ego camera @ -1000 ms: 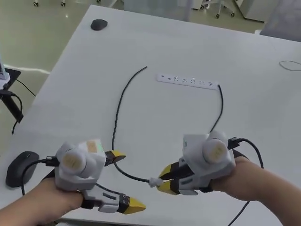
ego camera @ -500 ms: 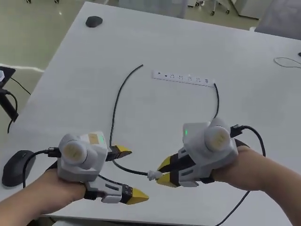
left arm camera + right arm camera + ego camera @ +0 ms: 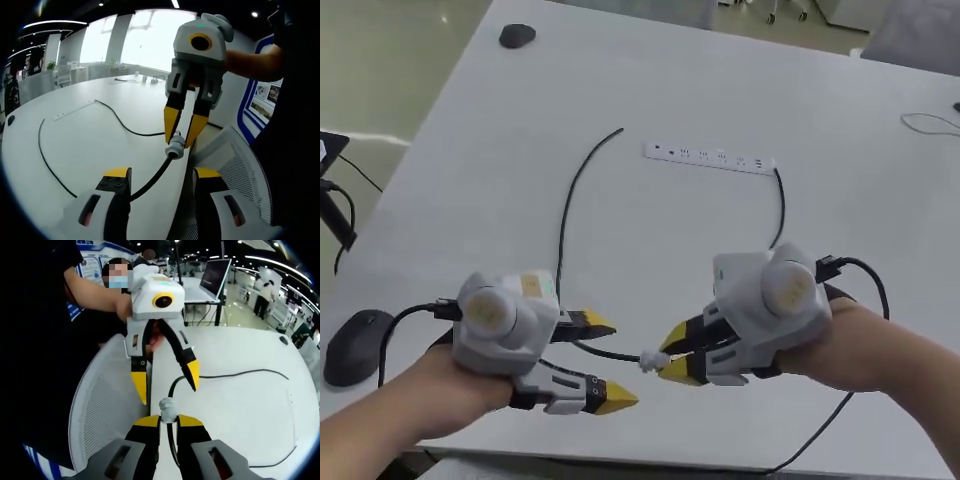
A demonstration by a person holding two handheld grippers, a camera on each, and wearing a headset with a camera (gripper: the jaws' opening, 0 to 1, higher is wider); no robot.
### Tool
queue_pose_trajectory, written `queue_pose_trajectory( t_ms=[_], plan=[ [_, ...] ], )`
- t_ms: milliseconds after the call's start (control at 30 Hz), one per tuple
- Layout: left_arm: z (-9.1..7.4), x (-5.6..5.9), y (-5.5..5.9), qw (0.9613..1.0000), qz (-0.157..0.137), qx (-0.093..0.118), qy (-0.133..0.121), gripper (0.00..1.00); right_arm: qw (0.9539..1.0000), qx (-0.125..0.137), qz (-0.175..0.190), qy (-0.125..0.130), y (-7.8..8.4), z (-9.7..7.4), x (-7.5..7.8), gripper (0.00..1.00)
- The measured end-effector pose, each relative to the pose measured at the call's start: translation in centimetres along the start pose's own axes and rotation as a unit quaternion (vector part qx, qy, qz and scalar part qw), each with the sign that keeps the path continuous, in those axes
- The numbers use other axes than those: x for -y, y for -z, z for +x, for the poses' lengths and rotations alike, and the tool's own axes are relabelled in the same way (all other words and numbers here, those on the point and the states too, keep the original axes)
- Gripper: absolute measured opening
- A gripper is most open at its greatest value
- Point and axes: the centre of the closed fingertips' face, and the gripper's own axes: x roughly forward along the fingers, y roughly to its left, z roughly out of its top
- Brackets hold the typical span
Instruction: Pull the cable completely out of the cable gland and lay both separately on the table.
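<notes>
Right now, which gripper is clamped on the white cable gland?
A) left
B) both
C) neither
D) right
D: the right gripper is shut on the white cable gland, while the left gripper stands open around the black cable.

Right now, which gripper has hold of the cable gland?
The right gripper, its jaws shut on the white cable gland; the left gripper stands open around the black cable.
</notes>
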Motion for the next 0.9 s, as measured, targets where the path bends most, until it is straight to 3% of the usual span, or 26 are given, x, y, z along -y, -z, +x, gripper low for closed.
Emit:
queue_pose_trajectory(
  t_ms=[133,300,767,900],
  plan=[
    [0.1,0.3,-0.7,0.9998,0.001,0.015,0.01,0.36,1.0,0.0,-0.009,0.001,0.0,0.1,0.0,0.06],
    [0.1,0.8,-0.8,0.9995,0.001,0.02,0.023,0.27,0.9999,-0.001,-0.017,0.001,0.0,0.1,-0.1,0.06],
    [0.3,1.5,-1.1,0.9987,-0.001,0.03,0.042,0.2,0.9988,0.001,-0.05,-0.001,-0.2,0.3,-0.5,0.06],
    [0.5,1.9,-1.2,0.9982,0.012,0.032,0.049,0.17,0.9982,0.001,-0.06,-0.005,0.0,0.4,-0.7,0.06]
  ],
)
